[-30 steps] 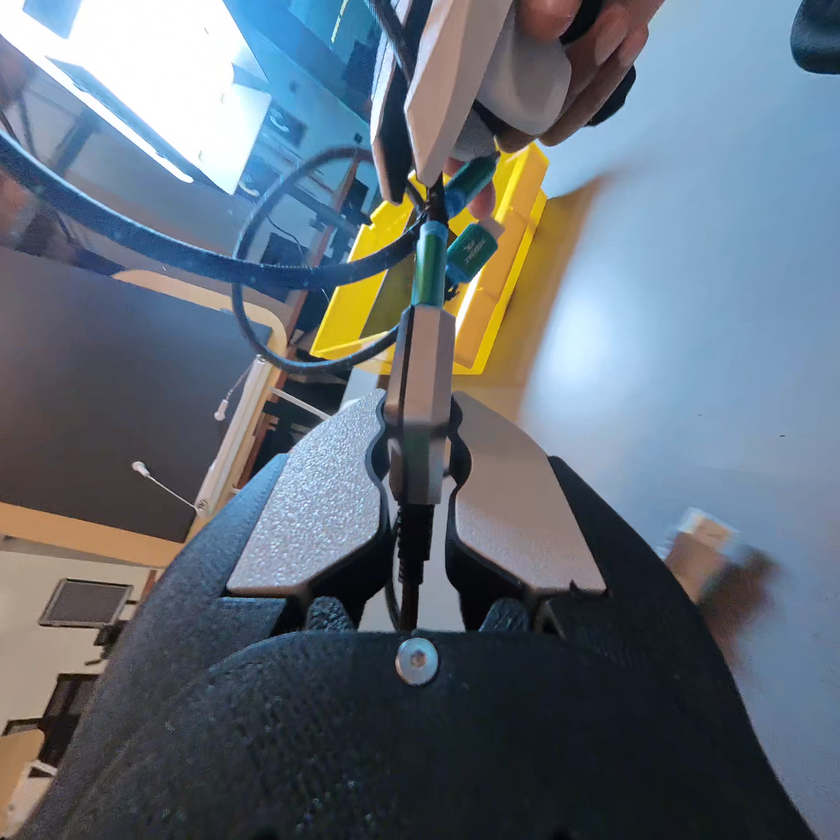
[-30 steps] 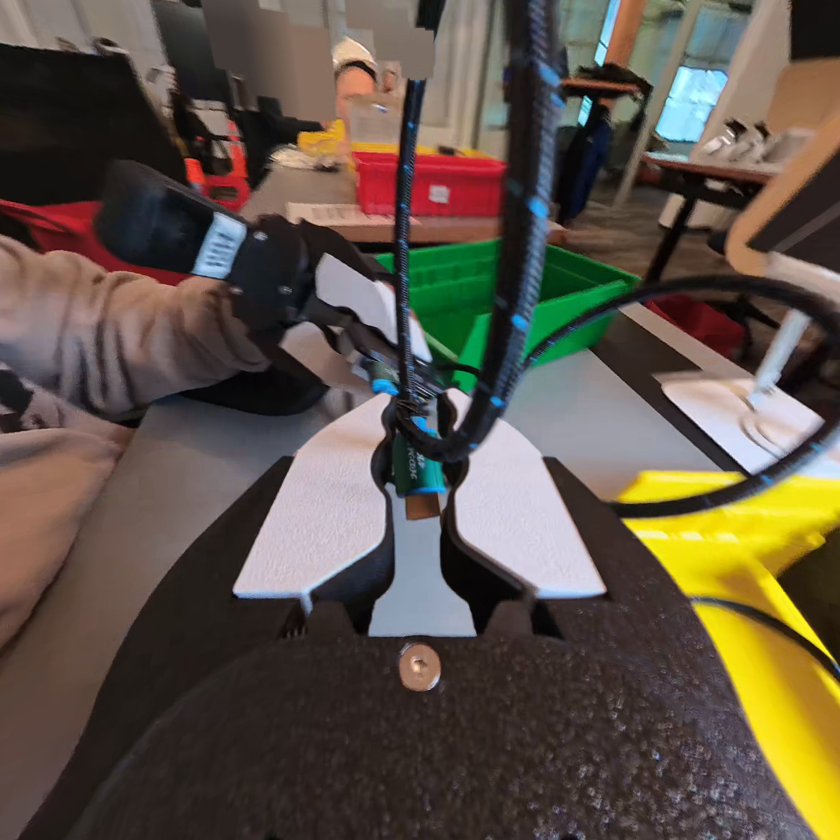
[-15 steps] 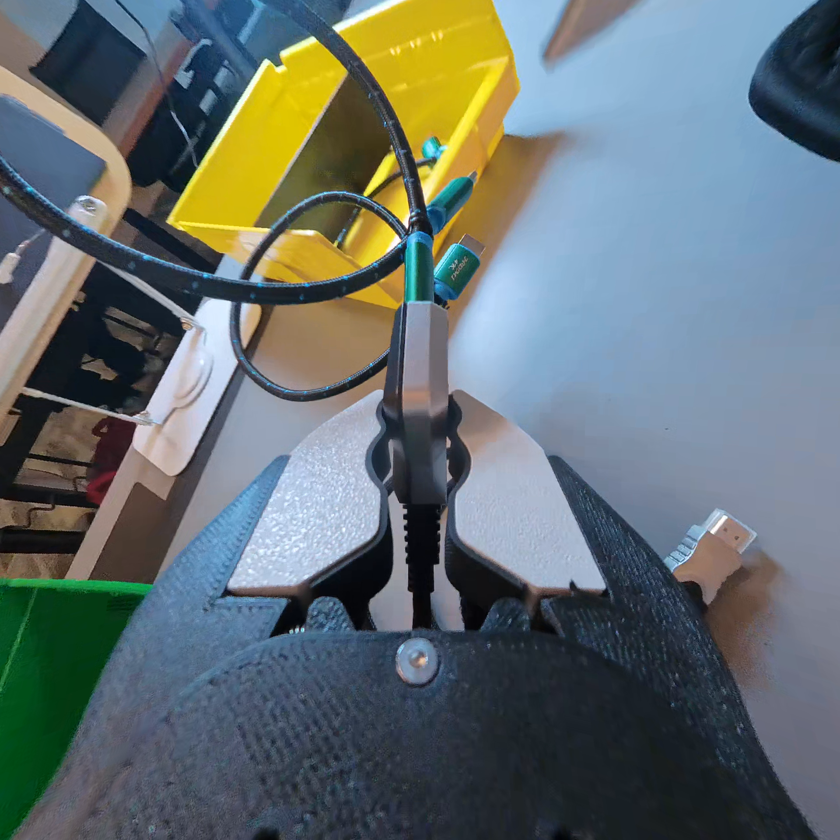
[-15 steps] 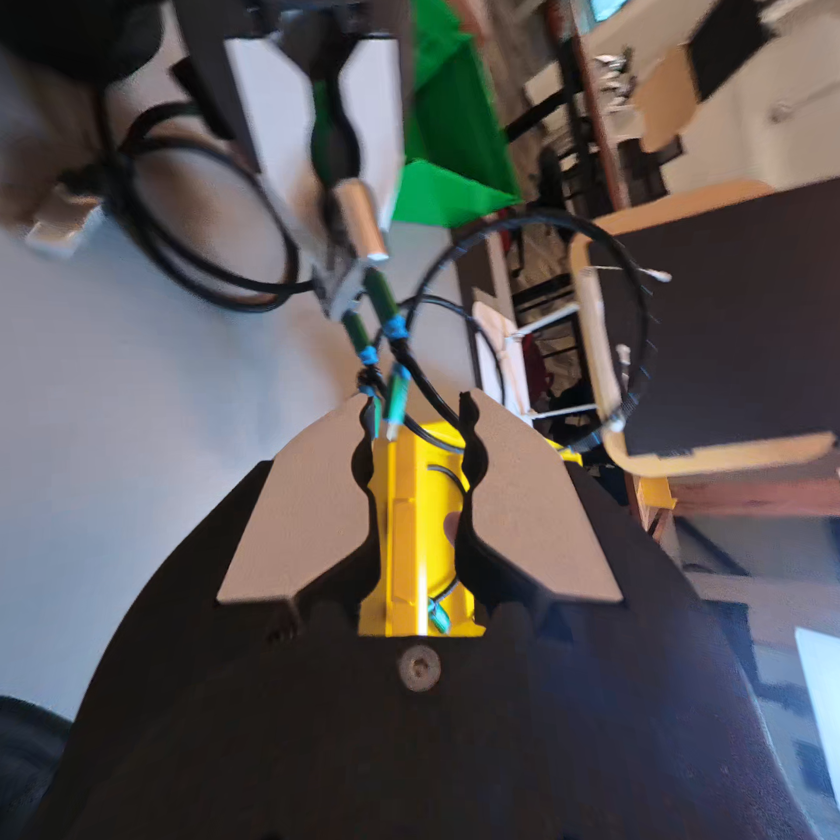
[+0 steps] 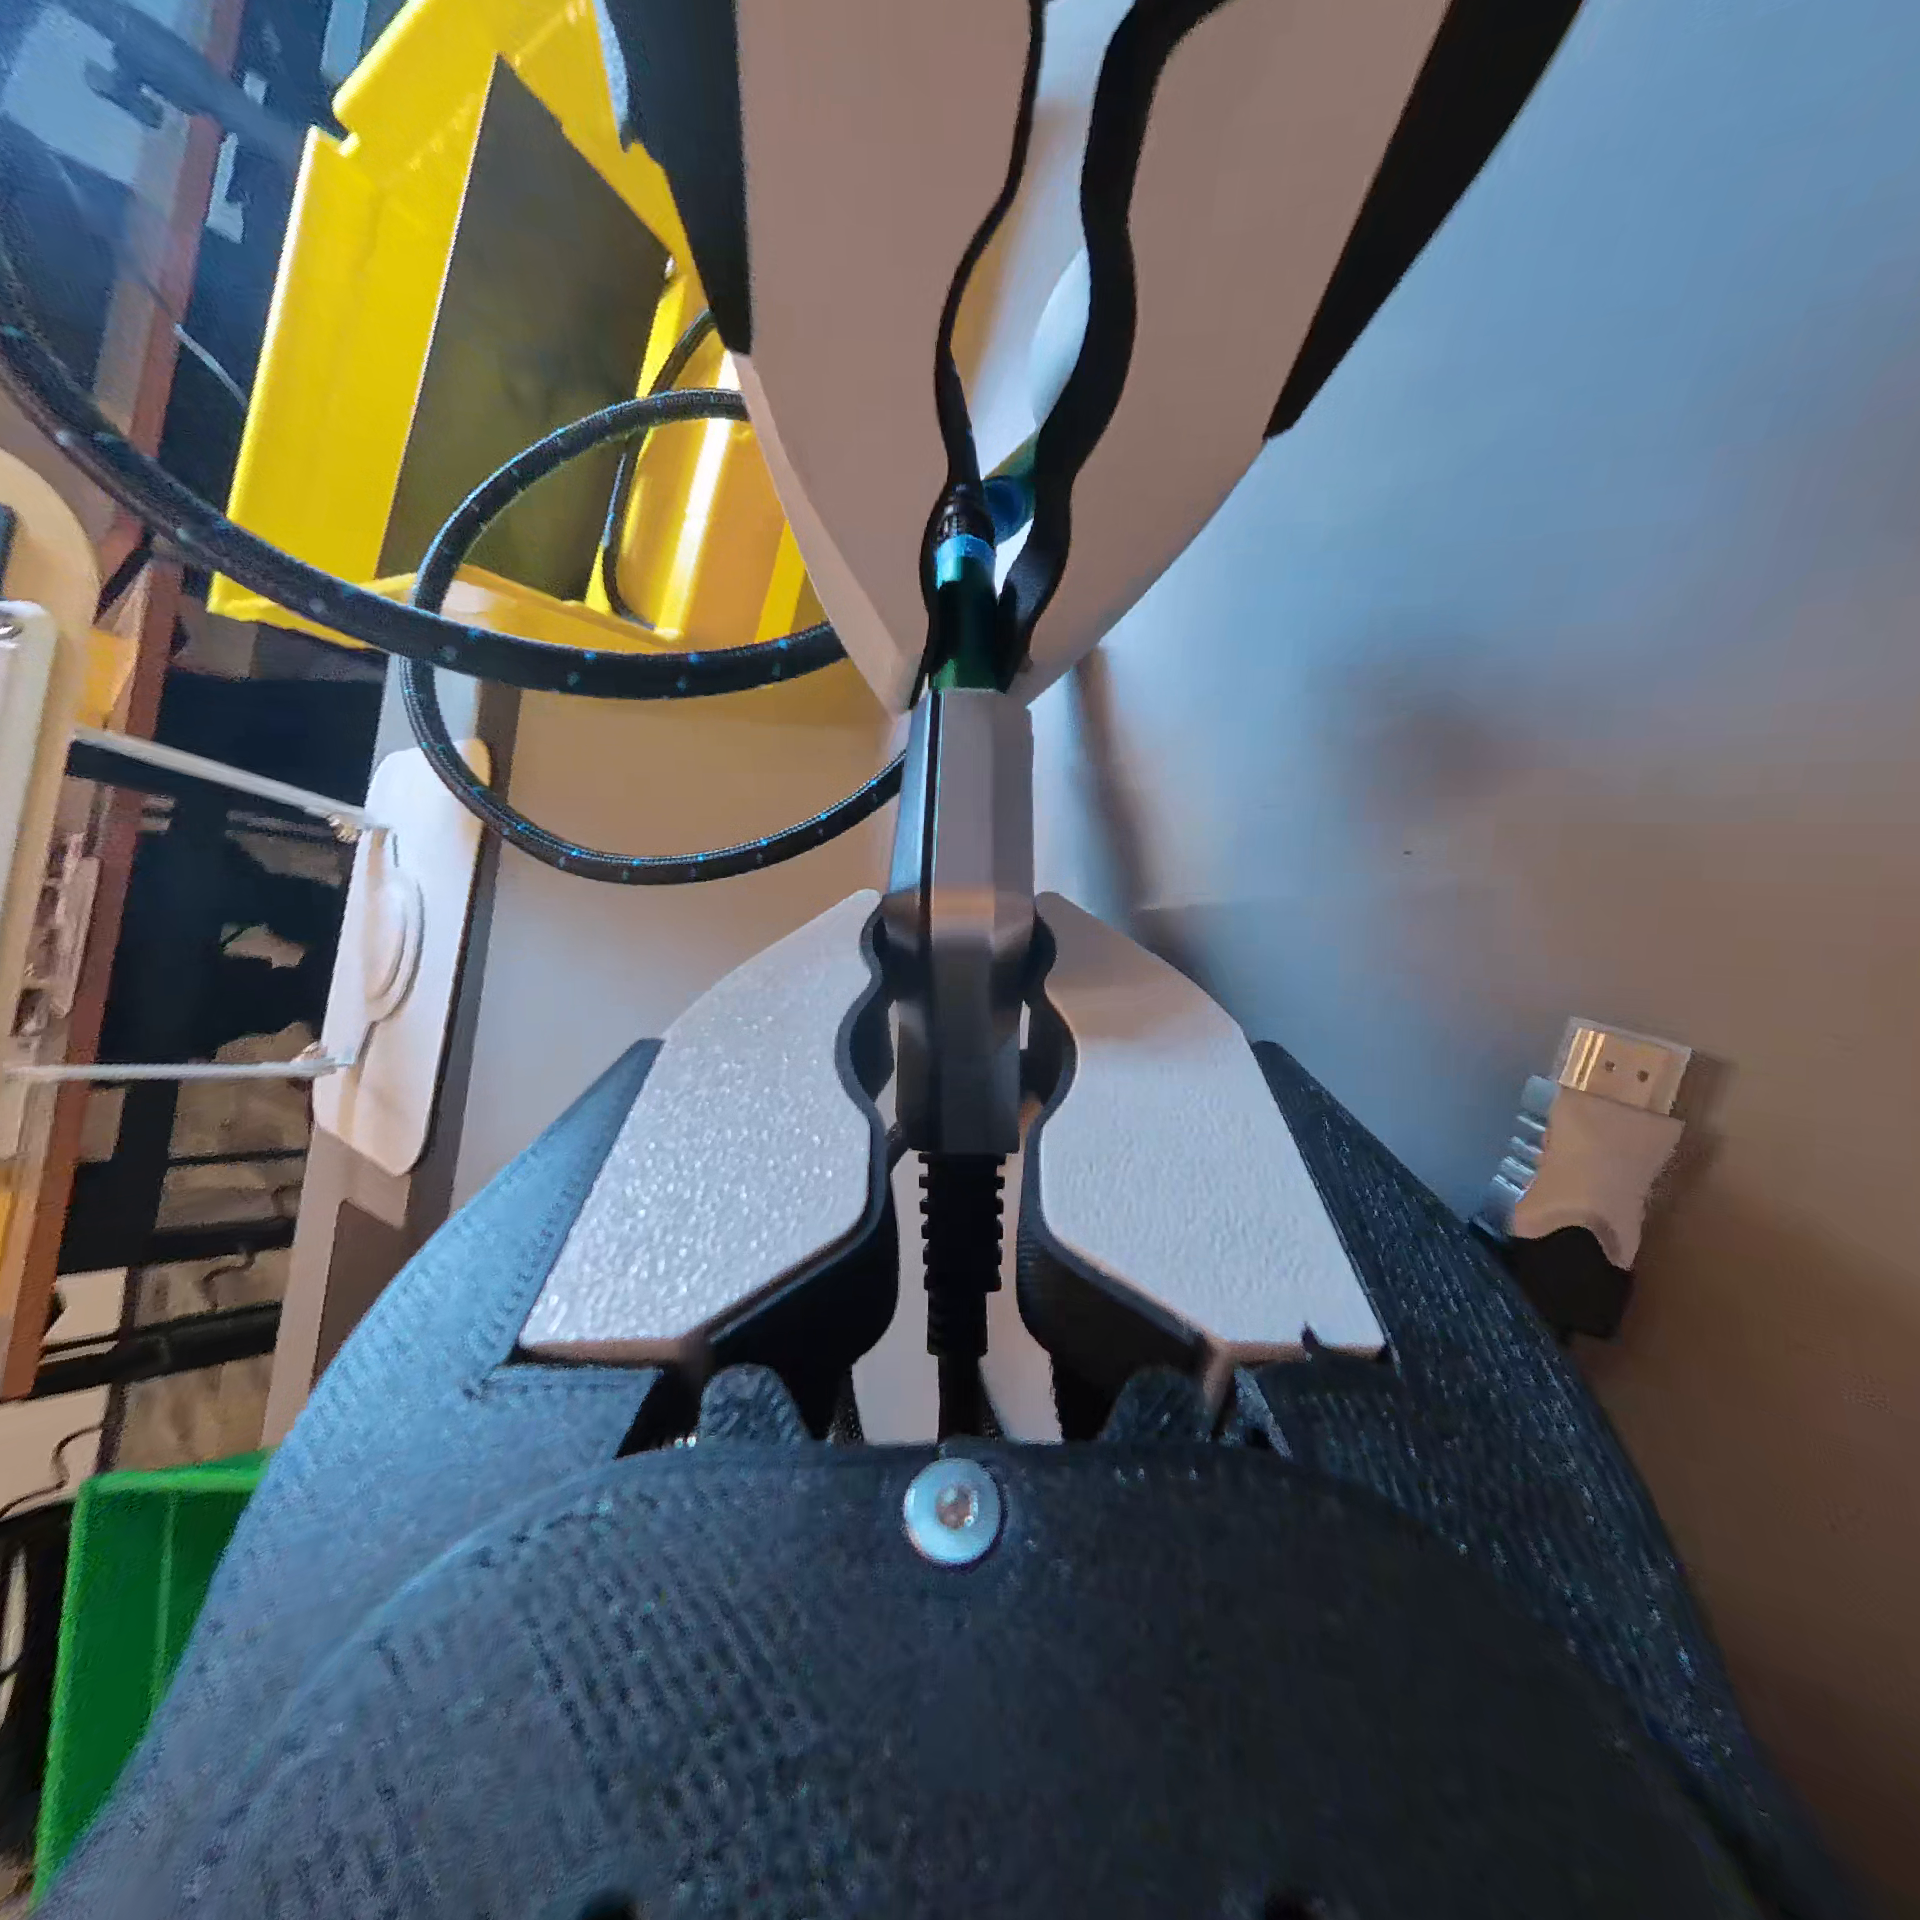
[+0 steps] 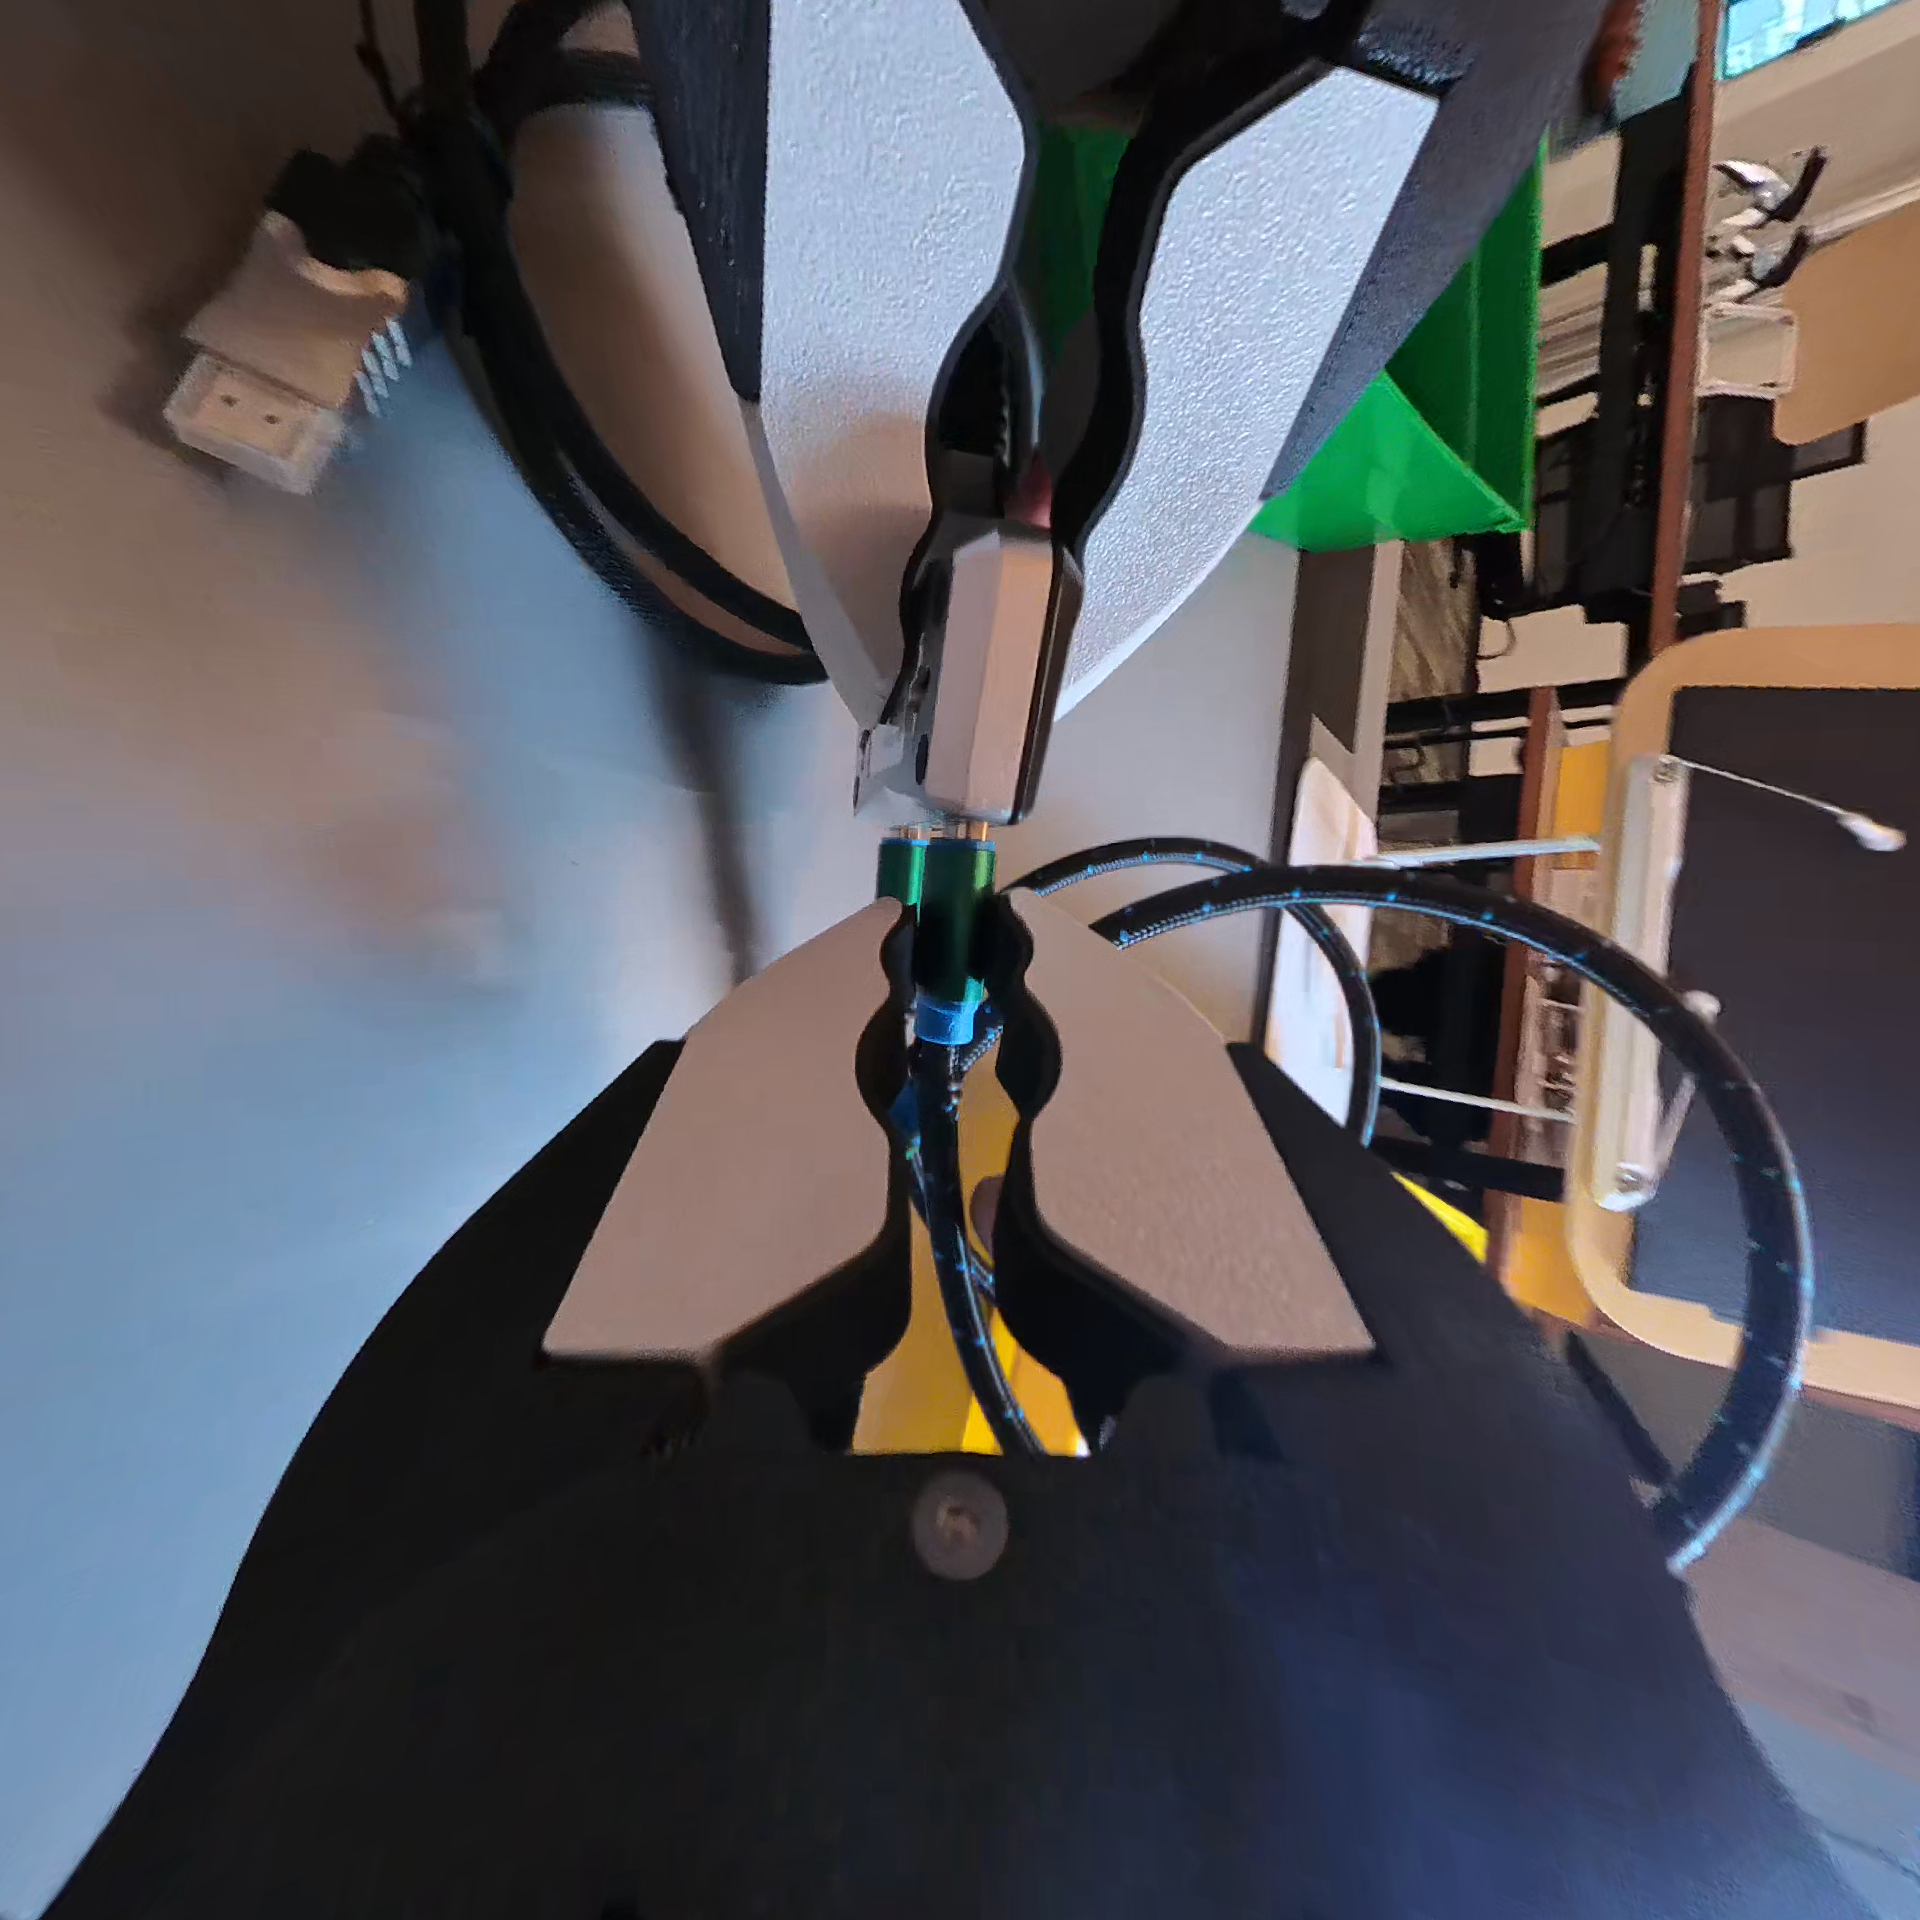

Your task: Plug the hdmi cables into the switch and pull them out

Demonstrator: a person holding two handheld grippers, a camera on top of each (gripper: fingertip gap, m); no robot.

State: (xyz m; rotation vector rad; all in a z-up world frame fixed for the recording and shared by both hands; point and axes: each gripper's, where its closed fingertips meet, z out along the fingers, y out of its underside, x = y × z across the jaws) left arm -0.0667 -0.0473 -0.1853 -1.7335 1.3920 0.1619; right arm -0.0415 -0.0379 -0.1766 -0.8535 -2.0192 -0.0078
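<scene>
Half a second ago your right gripper (image 6: pixel 951 920) hung open and short of the plugs; now it has closed in and is clenched on the green HDMI plug (image 6: pixel 951 914), directly facing the left. Your left gripper (image 5: pixel 956 935) still clamps the silver switch (image 5: pixel 961 997) by its body, held in the air above the grey table (image 5: pixel 1558 520). Both green plugs sit at the switch's end face with a sliver of metal connector showing, so they look nearly but perhaps not fully seated; blur makes that hard to judge. Whether you are pressing in or starting the pull, keep the force straight along the switch's axis. A spare silver connector (image 5: pixel 1590 1122) lies on the table beside your left gripper.
</scene>
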